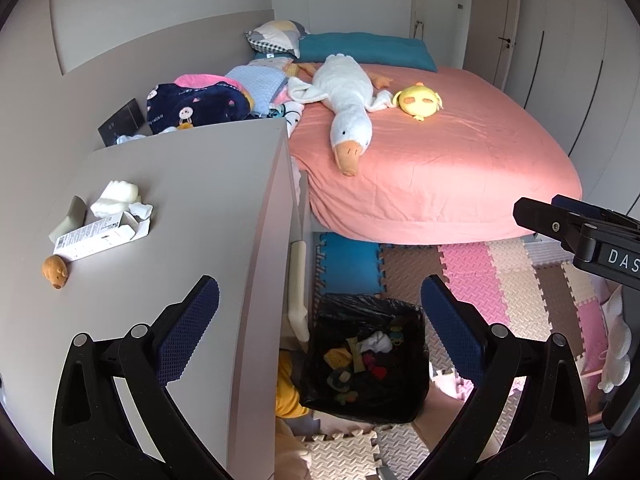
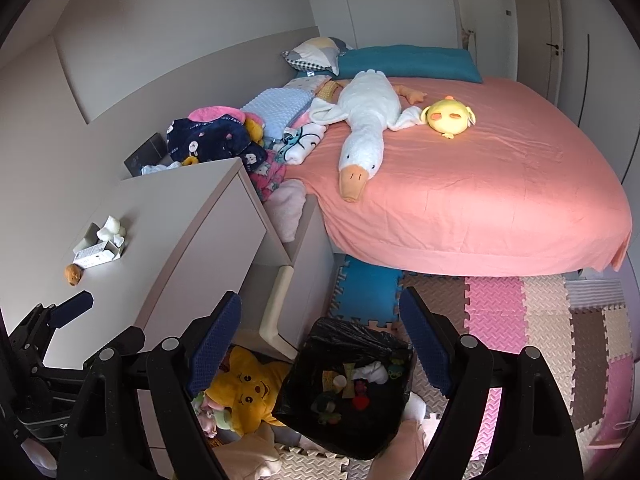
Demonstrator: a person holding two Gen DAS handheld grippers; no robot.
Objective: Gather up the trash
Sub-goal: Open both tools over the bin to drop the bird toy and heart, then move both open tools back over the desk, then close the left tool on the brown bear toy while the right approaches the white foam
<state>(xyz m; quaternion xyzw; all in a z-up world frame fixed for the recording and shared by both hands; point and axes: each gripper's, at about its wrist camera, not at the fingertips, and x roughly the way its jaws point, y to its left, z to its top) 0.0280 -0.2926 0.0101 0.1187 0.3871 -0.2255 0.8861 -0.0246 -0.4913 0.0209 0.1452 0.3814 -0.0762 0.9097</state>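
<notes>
A bin lined with a black bag [image 1: 360, 304] stands on the floor beside a grey cabinet [image 1: 192, 184]; it holds mixed scraps and a white wad. My left gripper [image 1: 320, 286] hangs open above it, with nothing between its blue pads. My right gripper [image 2: 320, 298] is open too, over the same bin [image 2: 352, 332], also with nothing in it. On the cabinet top lie a torn white carton [image 1: 100, 236], a crumpled white wad [image 1: 116, 196] and a small brown plush [image 1: 55, 272]. The right wrist view shows them far left, with the carton [image 2: 96, 256] in the middle.
A bed with a pink sheet [image 1: 460, 168] fills the back, bearing a white goose plush [image 1: 344, 100], a yellow plush [image 1: 418, 100] and a heap of clothes [image 1: 200, 104]. Coloured foam mats [image 1: 500, 280] cover the floor. A yellow star plush [image 2: 248, 392] lies left of the bin.
</notes>
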